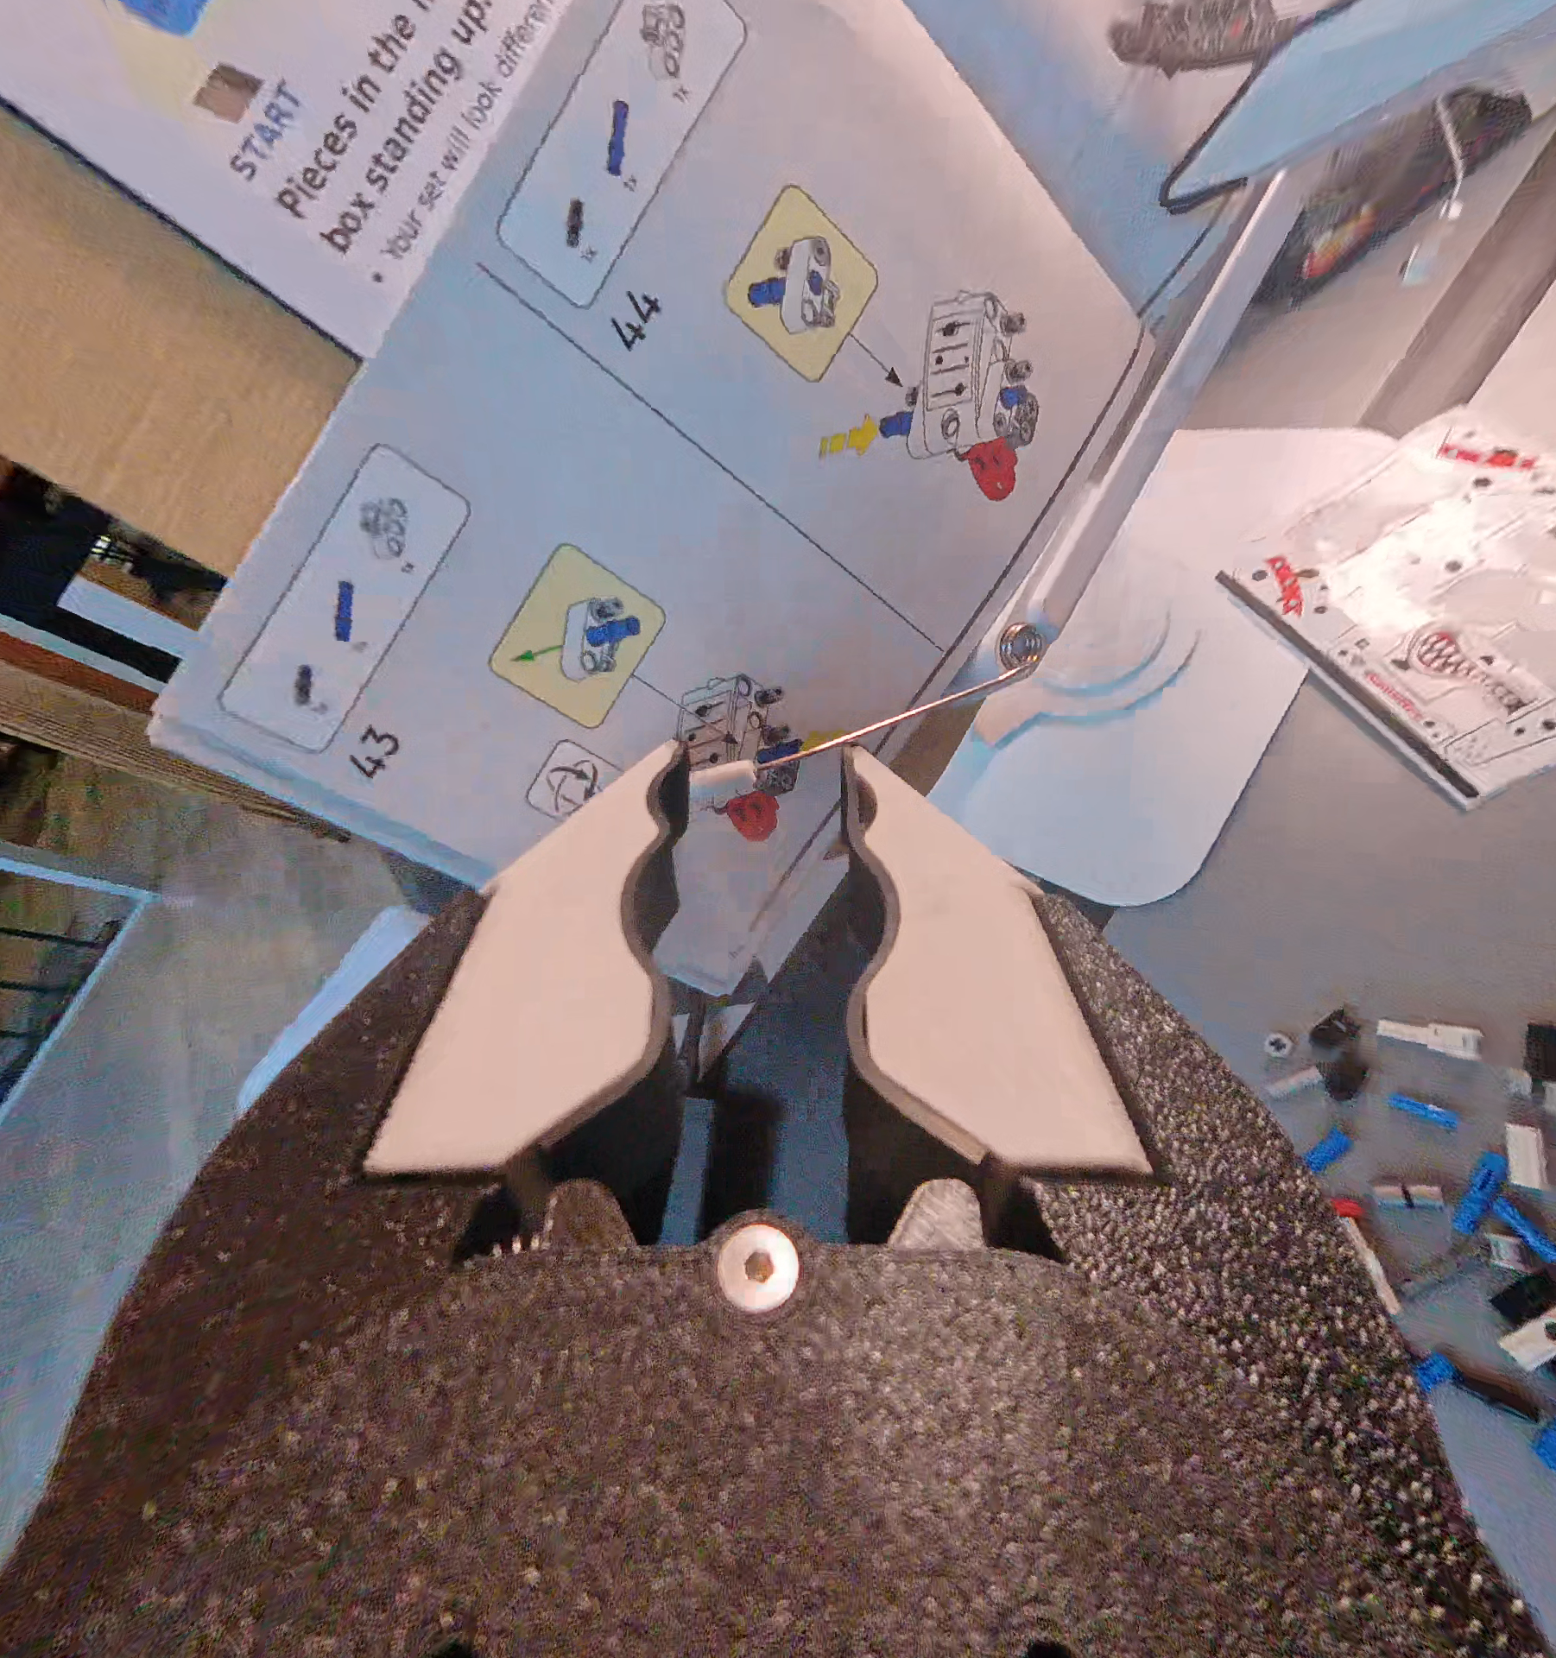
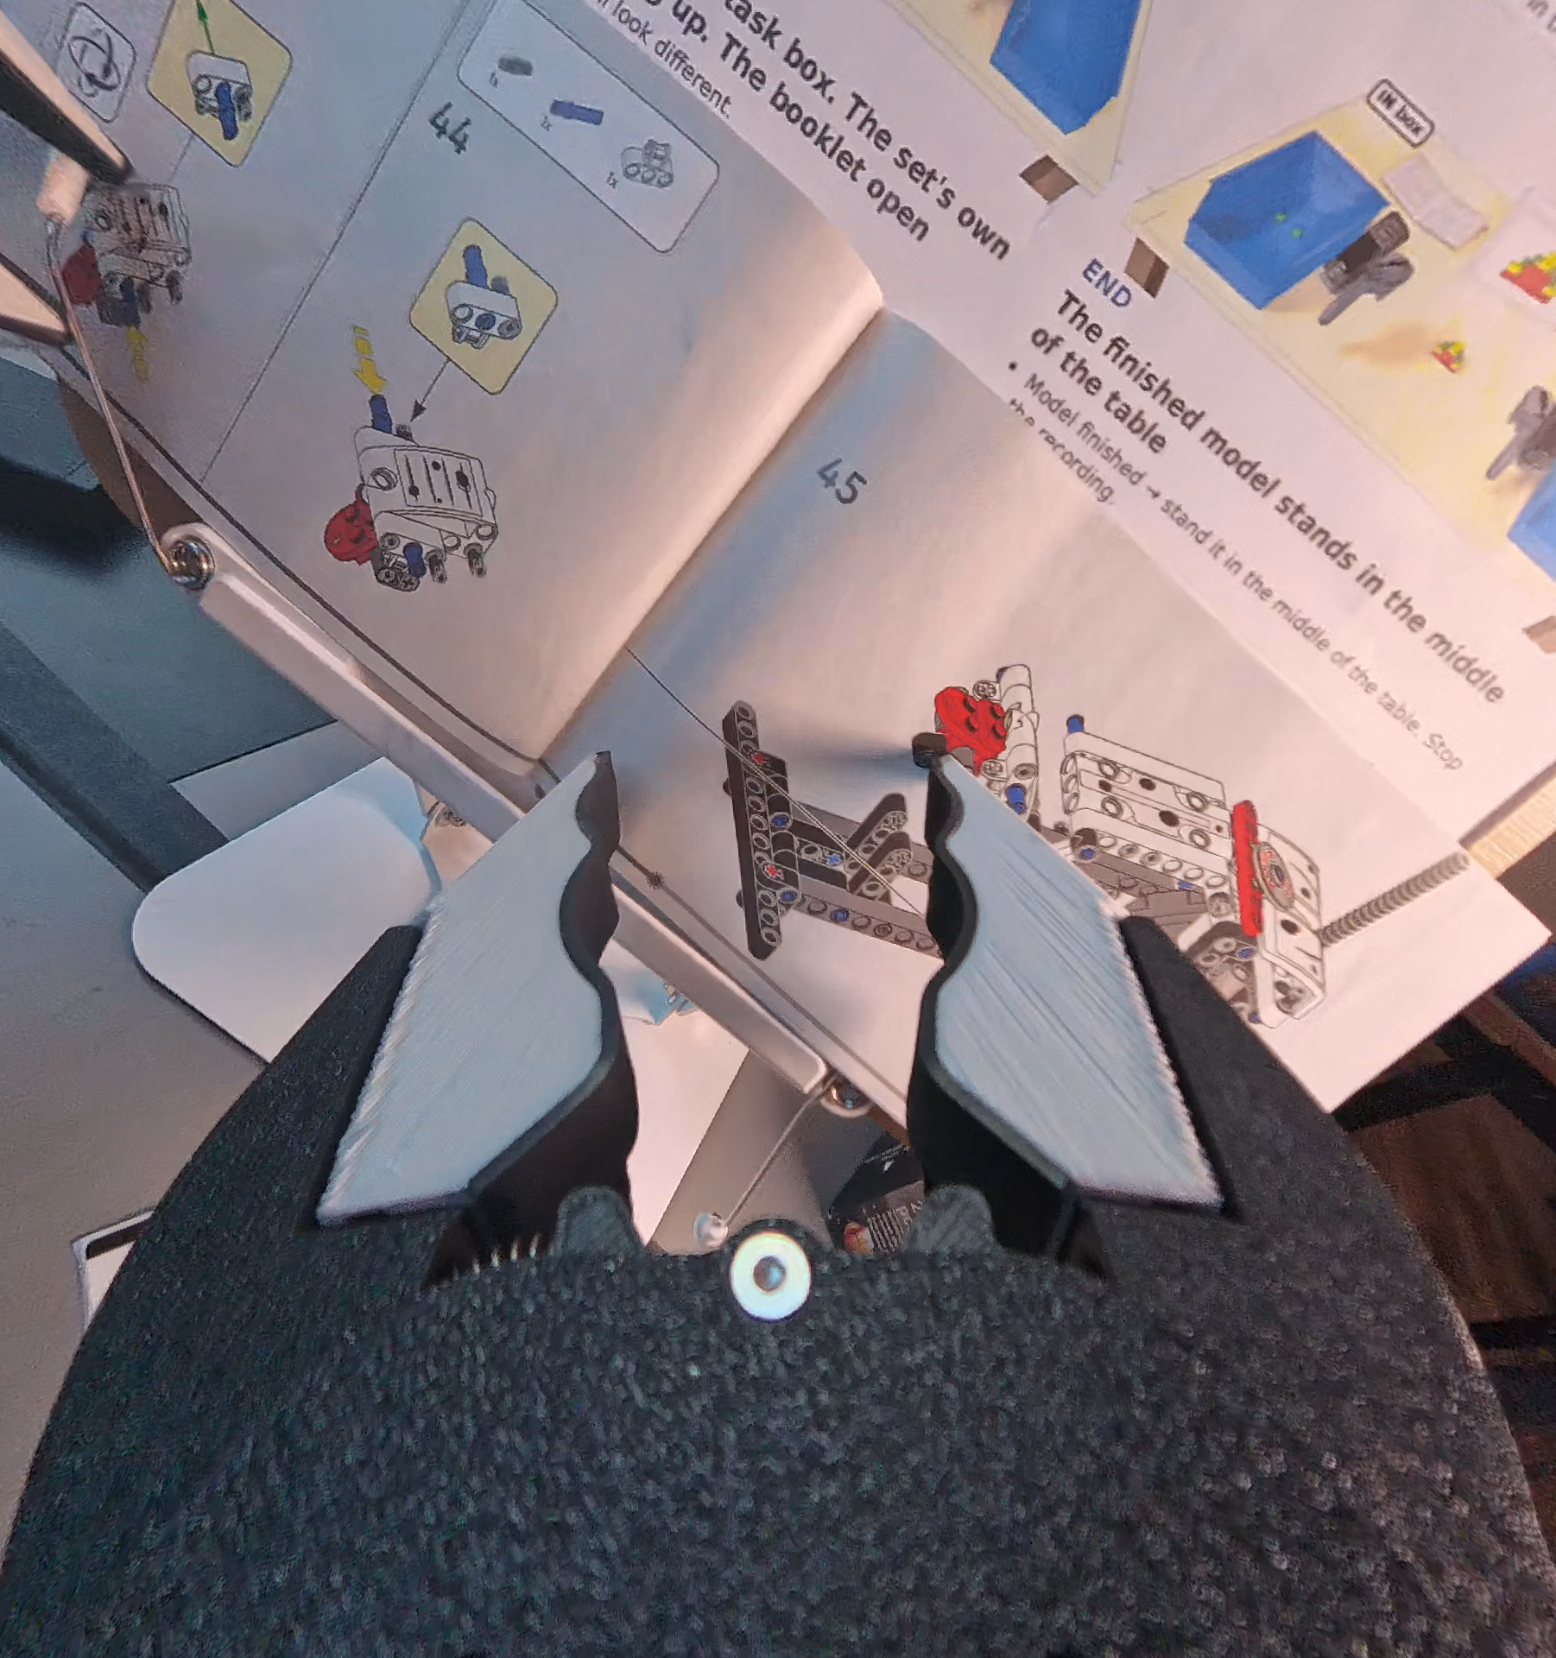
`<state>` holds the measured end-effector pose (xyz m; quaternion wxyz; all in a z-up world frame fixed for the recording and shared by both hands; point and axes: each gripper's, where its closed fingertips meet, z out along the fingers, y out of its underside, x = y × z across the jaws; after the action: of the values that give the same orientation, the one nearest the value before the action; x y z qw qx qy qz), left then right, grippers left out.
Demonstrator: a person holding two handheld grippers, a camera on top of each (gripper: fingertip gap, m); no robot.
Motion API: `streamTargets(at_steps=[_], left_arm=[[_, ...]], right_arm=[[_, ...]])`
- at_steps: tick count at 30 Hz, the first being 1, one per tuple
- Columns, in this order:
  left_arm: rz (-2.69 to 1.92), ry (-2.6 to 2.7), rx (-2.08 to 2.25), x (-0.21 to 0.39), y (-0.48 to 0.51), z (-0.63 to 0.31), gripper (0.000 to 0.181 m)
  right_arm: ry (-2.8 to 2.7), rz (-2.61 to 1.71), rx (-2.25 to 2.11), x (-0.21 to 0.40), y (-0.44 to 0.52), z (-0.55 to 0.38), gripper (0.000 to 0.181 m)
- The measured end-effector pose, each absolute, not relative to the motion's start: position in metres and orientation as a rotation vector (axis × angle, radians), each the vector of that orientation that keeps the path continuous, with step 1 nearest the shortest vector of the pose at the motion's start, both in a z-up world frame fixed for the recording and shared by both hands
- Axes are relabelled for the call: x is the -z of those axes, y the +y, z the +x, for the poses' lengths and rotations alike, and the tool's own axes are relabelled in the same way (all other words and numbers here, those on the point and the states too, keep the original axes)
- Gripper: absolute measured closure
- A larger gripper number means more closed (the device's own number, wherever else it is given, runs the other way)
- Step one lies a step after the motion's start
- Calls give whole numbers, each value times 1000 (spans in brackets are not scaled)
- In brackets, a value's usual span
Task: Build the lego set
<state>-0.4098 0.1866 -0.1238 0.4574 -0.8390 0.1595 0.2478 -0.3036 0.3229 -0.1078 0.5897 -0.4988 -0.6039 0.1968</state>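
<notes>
Both grippers, left (image 1: 761,789) and right (image 2: 770,781), hang empty with jaws apart before the instruction booklet (image 2: 667,431); better settle the step, then reach for the loose pieces (image 1: 1474,1184).

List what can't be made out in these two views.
- Left wrist view: loose pieces are blurred and cut by the right edge; their shapes are unclear.
- Left wrist view: the left gripper covers part of the booklet.
- Right wrist view: the right gripper hides part of the booklet's drawing.
</notes>
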Motion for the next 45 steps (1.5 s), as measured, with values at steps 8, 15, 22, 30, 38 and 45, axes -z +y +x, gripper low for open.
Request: streamTargets(at_steps=[8,15,22,30,38,45], left_arm=[[-1890,52,-403,80,176,-424,143],[-1791,54,-222,84,181,-360,147],[-1798,-117,-293,105,187,-386,151],[-1578,-224,-153,97,132,-349,151],[-1755,151,28,147,69,-210,137],[-2035,373,261,239,-4,-120,124]], right_arm=[[-1393,-1141,-533,105,336,-281,110],[-1334,-1246,-497,117,372,-255,116],[-1273,-1233,-488,102,393,-257,115],[-1242,-1150,-705,76,351,-228,118],[-1677,-950,-1021,85,195,-92,126],[-2184,-766,-452,223,142,-18,106]])
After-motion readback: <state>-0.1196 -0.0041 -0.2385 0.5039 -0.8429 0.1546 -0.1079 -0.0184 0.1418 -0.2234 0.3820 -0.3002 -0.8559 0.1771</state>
